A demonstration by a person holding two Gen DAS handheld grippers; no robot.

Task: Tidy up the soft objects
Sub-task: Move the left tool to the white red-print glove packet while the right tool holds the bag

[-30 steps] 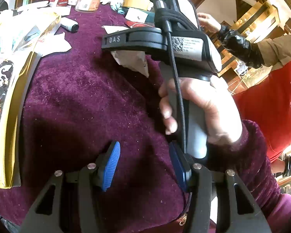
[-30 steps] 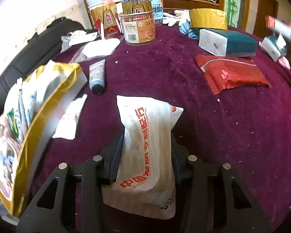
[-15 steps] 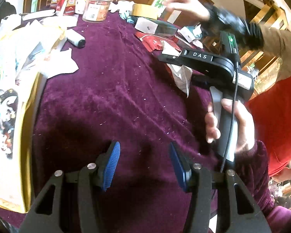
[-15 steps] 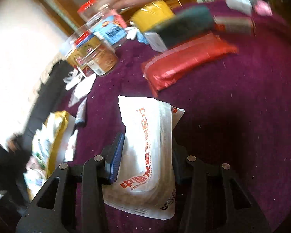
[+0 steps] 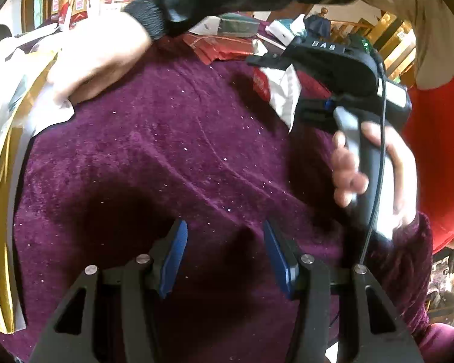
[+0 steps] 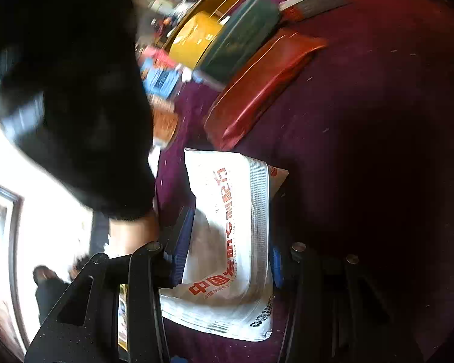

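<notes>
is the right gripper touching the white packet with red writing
Touching. In the right wrist view the white packet sits between the right gripper pads, pinched on both sides.

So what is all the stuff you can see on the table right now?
Tablecloth: one, purple velvet, covers the table.
White packet: one, white with red print, clamped in the right tool.
Red pouch: one, red, on the cloth beyond the packet.
Teal box: one, dark teal, behind the red pouch.
Yellow box: one, yellow, beside the teal box.
Gold bag: one, gold and white, left edge of the table.
Another person's hand: one, black sleeve, reaching by the gold bag.
Left tool: blue pads, open, empty, above the cloth.
Right tool: shut on the packet.
</notes>
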